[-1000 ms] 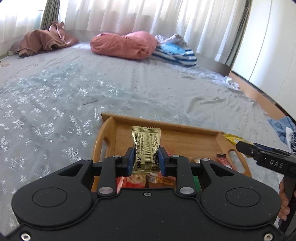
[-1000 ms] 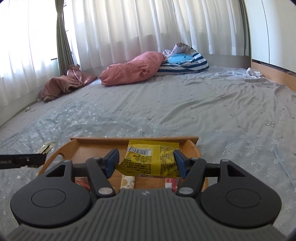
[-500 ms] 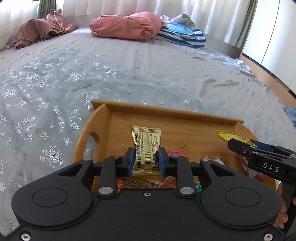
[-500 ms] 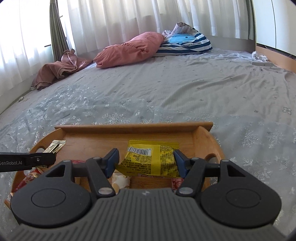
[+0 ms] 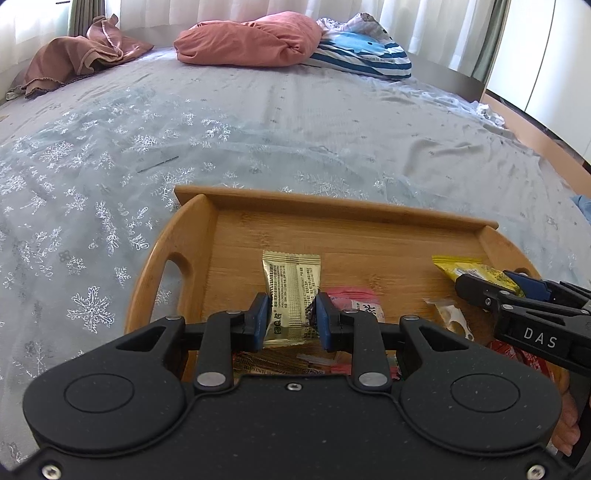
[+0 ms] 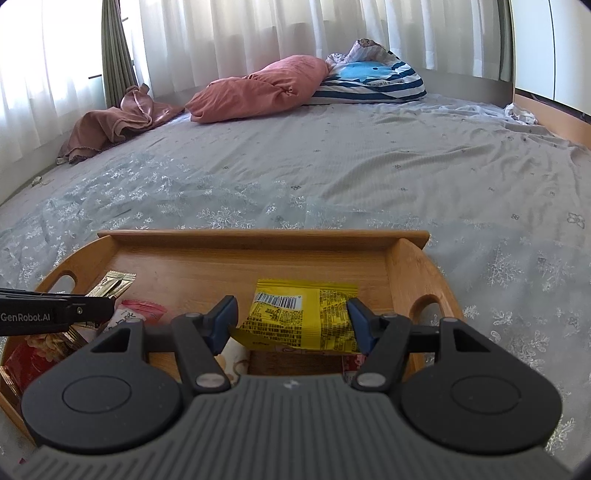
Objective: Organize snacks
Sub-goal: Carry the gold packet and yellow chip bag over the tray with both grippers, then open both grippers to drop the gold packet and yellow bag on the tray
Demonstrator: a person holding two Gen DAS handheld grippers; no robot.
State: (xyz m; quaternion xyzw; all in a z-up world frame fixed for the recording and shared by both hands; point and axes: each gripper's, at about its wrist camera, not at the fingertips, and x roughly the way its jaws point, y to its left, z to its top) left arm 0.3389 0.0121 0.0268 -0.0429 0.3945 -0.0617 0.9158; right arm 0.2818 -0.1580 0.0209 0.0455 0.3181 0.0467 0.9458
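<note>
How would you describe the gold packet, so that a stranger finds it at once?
On the grey bed lies a wooden tray. Over its left half, the left claw grips a gold foil packet. It alone is metallic gold; the packet beside it is pink.

Grey bed (image 6: 369, 177) with a snowflake-patterned sheet, pink pillow (image 6: 258, 90) and blue-striped pillow (image 6: 373, 79) at its far end, crumpled brown cloth (image 6: 110, 123) toward the left, white sheer curtains (image 6: 258, 33) lit by daylight, white wardrobe doors (image 5: 546, 62) on the right
</note>
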